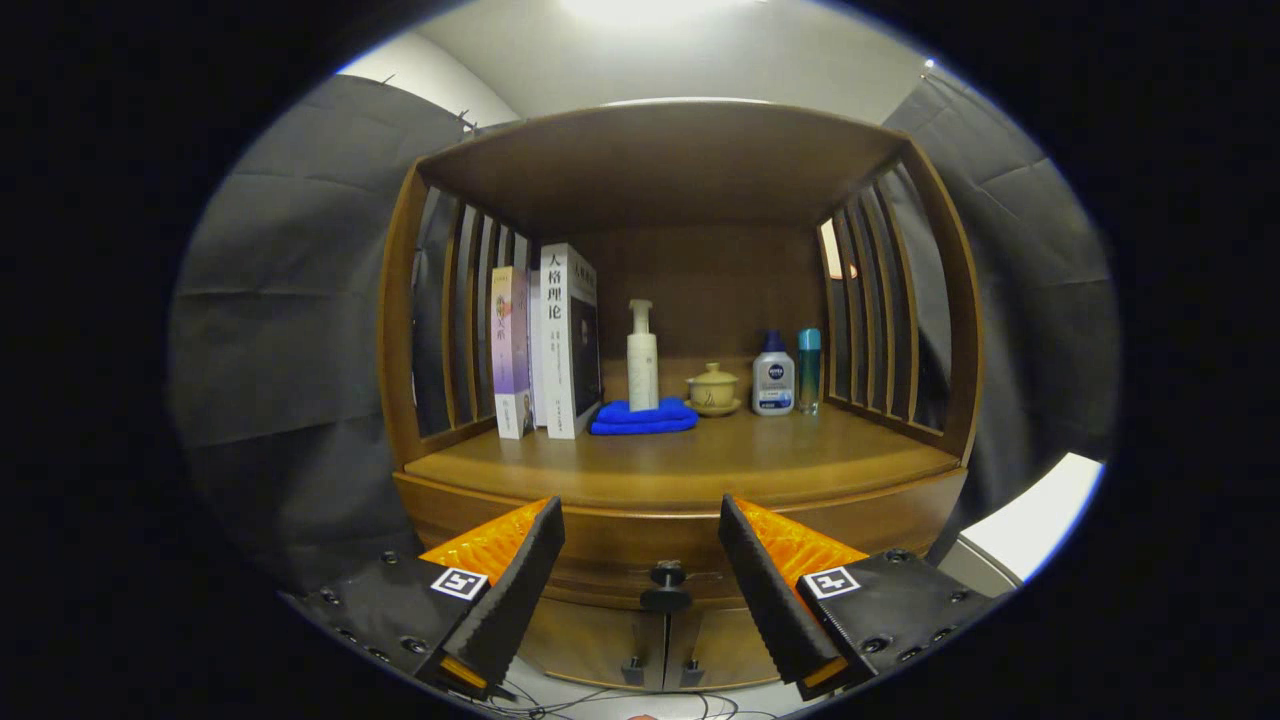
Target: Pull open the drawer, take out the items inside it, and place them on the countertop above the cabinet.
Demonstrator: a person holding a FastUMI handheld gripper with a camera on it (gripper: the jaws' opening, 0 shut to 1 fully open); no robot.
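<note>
While the gripper (641, 545) is hanging wide open before the brown wooden cabinet (680, 300), its fingers are flanking the closed wooden drawer (640, 540), whose small dark round knob (666, 578) is sitting between them, untouched. Above, the table (690, 465) is lying bare in front, with upright books (545, 340), a folded blue cloth (643, 417), a white pump bottle (642, 355), a lidded ceramic cup (713, 388) and two small bottles (787, 372) standing behind.

Bright ceiling glare, dim shadowed shelf, curved fisheye edges

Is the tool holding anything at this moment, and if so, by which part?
Nothing is held. The tool is open, its fingers apart on either side of the drawer knob, not touching it; the drawer looks shut.
</note>
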